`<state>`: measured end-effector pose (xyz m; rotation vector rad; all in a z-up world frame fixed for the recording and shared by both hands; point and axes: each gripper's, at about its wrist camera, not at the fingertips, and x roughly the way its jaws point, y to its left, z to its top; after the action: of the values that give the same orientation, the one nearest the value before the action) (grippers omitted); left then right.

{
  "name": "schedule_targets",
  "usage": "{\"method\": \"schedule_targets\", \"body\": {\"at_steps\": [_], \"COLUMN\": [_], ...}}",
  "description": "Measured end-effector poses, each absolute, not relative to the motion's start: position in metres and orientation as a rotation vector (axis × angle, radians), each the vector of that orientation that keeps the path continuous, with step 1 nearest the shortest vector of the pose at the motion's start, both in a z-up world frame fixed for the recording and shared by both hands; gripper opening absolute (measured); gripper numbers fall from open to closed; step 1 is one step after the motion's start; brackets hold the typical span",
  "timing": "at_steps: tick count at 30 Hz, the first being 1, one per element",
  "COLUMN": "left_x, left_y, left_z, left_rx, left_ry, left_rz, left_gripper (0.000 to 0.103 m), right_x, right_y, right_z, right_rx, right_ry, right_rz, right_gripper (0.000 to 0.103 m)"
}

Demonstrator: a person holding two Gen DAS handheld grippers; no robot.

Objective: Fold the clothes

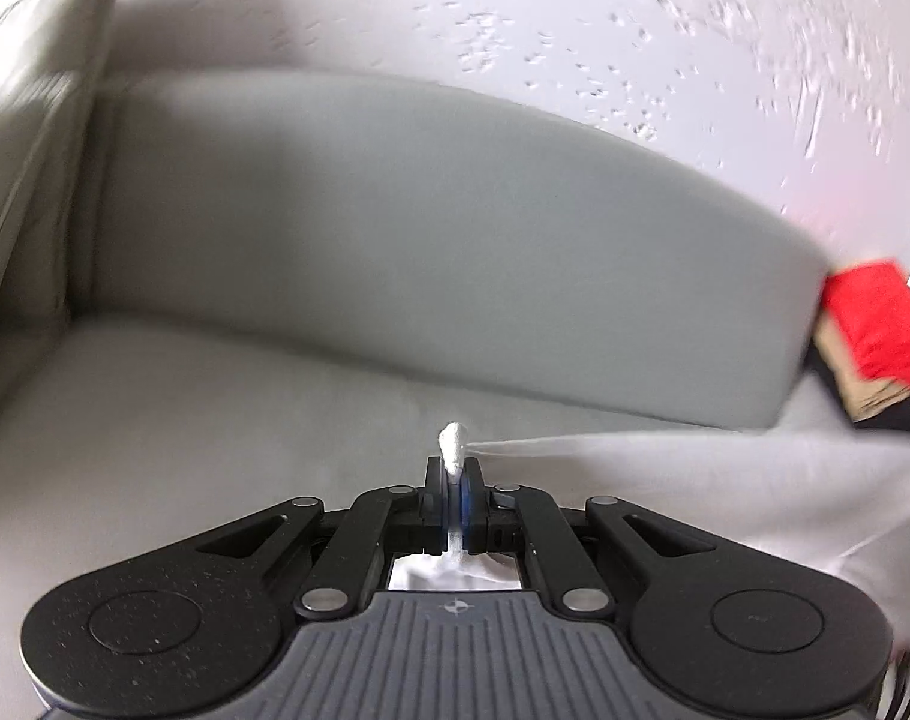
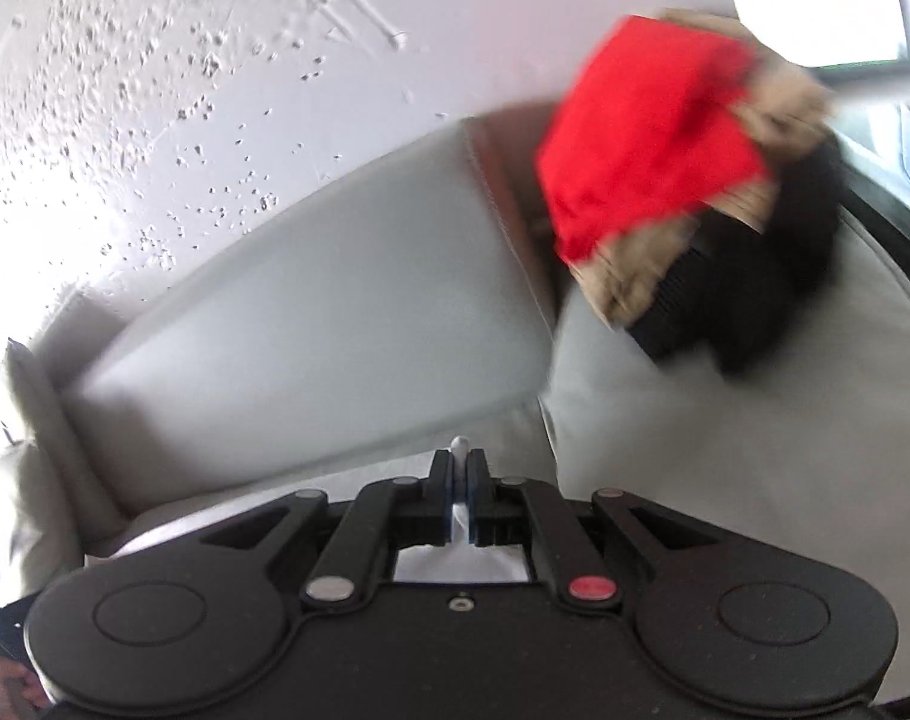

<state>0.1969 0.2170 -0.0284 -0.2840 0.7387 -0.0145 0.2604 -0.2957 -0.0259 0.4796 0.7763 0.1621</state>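
The left gripper [image 1: 453,483] is clamped on a pinch of white cloth [image 1: 694,480], a small tuft standing above its tips; the cloth runs taut to the right above the seat. The right gripper [image 2: 459,480] is likewise closed on the white cloth, which hangs below its jaws. Beyond lies a grey sofa [image 1: 395,228] with smooth, rounded cushions. A stack of folded clothes [image 2: 664,168], red over tan and black, rests against the backrest. A pitted white wall [image 2: 155,60] rises behind.

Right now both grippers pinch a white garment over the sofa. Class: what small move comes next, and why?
Probably draw the left gripper and right gripper apart: the white garment sags between them, so its edge needs tautening before any fold.
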Motion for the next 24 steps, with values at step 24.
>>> {"method": "schedule_targets", "body": {"at_steps": [24], "left_x": [0.065], "left_y": [0.147], "left_z": [-0.099], "left_rx": [0.04], "left_ry": [1.005], "left_rz": [0.221], "left_gripper": [0.005], "right_x": [0.103], "right_y": [-0.289], "right_z": [-0.093], "right_rx": [0.439], "right_ry": [1.005], "right_rz": [-0.014], "right_gripper": [0.004]}}
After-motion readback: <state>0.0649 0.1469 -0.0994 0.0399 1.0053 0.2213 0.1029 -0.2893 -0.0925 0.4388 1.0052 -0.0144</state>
